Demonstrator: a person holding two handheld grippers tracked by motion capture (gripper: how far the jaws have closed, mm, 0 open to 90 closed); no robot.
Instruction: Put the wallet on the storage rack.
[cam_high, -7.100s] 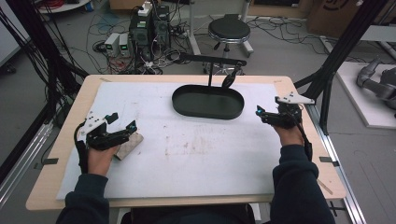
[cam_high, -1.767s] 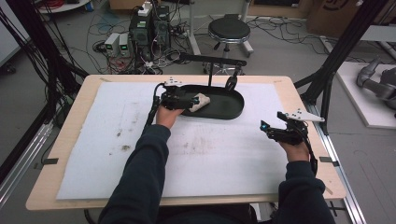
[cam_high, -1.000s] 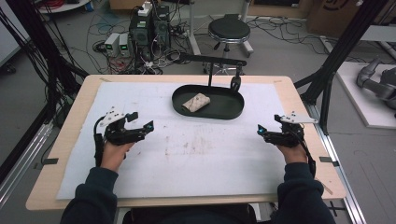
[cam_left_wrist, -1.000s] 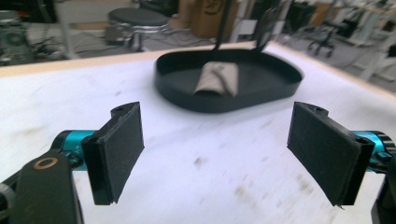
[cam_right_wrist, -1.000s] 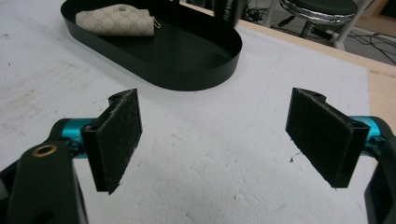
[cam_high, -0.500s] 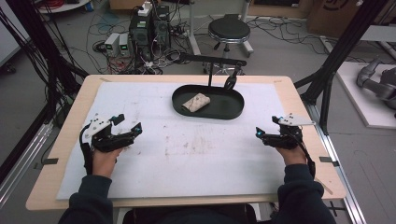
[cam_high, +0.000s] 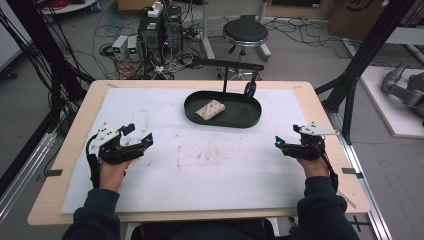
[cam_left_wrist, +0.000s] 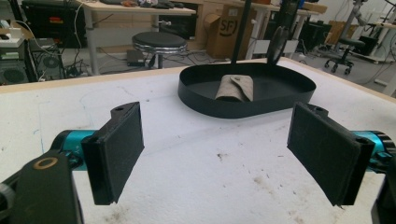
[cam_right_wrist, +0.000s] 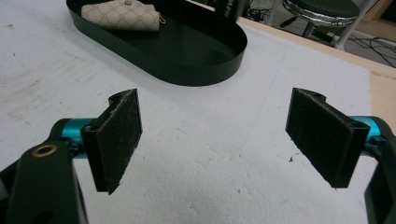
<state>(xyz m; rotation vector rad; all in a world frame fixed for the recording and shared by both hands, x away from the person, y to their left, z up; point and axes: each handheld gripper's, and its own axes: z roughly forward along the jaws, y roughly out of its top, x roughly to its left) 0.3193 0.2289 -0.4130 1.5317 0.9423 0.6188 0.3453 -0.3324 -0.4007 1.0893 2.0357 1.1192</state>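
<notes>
The worktop, under its stained white sheet, carries a black oval tray ahead of and between both grippers. Left gripper, jaws spread wide, empty, low over the sheet. Right gripper likewise agape, empty. In the tray's end toward the left gripper lies a beige patterned pouch.

Wooden table carrying stained white sheet; black oval tray sitting on sheet's far middle.
</notes>
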